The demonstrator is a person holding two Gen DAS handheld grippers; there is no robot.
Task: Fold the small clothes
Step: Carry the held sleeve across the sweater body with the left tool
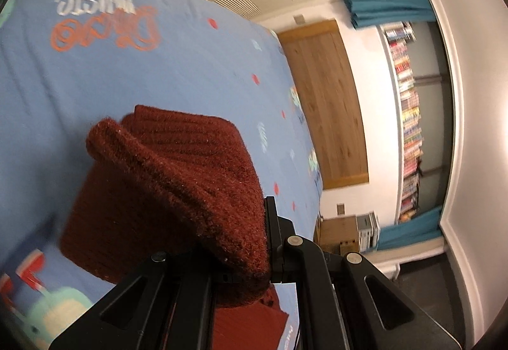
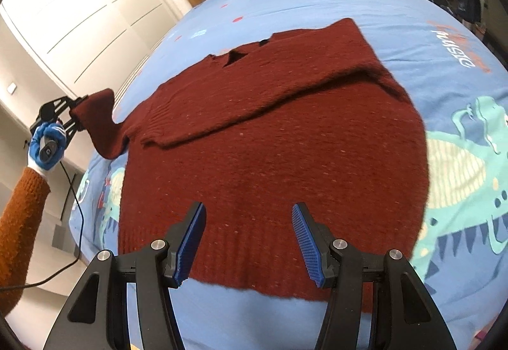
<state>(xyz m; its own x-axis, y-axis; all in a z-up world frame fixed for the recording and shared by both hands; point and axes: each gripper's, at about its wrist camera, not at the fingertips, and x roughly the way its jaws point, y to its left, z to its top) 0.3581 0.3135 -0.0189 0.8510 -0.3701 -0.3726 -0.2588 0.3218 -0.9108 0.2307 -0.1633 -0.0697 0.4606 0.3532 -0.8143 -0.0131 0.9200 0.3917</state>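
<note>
Over the bed's side edge, the left gripper (image 2: 74, 113) is clamped tight on the sweater's sleeve (image 2: 103, 124) and holds it up off the bed (image 2: 397, 16). A blue-gloved hand (image 2: 46, 143) holds that gripper. The right gripper (image 2: 247, 242) hangs above the sweater's bottom hem with its jaws apart, holding nothing. The red sweater (image 2: 270, 143) lies flat across the middle of the blue bed, its other sleeve folded over its front.

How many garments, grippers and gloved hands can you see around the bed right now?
Garments: 1, the dark red sweater on the blue bedsheet
Grippers: 2, the left gripper clamped on a sleeve, the right gripper open above the hem
Gloved hands: 1, the blue-gloved hand
Total: 4
</note>
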